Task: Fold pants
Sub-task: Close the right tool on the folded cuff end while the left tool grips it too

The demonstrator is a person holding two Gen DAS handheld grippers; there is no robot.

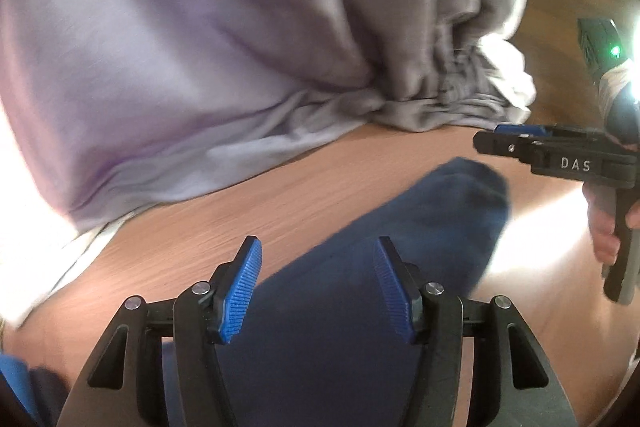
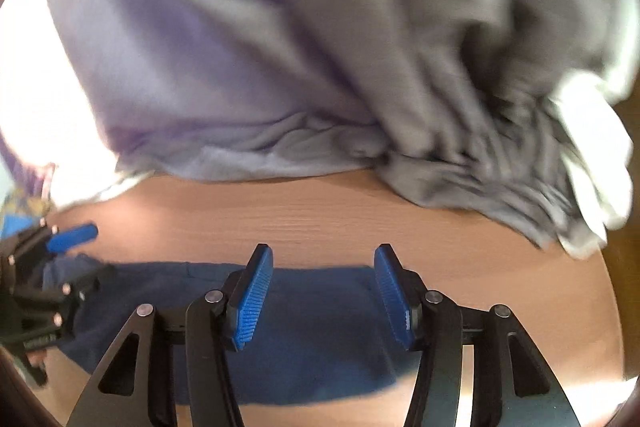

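Observation:
Dark blue pants point(image 1: 360, 307) lie folded flat on the wooden table point(image 1: 320, 167). My left gripper point(image 1: 318, 243) hovers above them, jaws open, with nothing between the blue ribbed pads. In the right wrist view the same pants point(image 2: 312, 331) form a dark band under my right gripper point(image 2: 322, 251), which is also open and holds nothing. At the right edge of the left view the right gripper point(image 1: 486, 141) shows side-on, a hand point(image 1: 604, 227) on its handle. The left gripper point(image 2: 86, 253) appears at the left edge of the right view, over the pants' end.
A big heap of grey and lavender cloth point(image 1: 200, 47) point(image 2: 280, 47) covers the far half of the table point(image 2: 320, 215), its gathered edge close to the pants. A white piece point(image 1: 508, 67) point(image 2: 592, 155) sticks out at its right. Bright glare washes out the left side.

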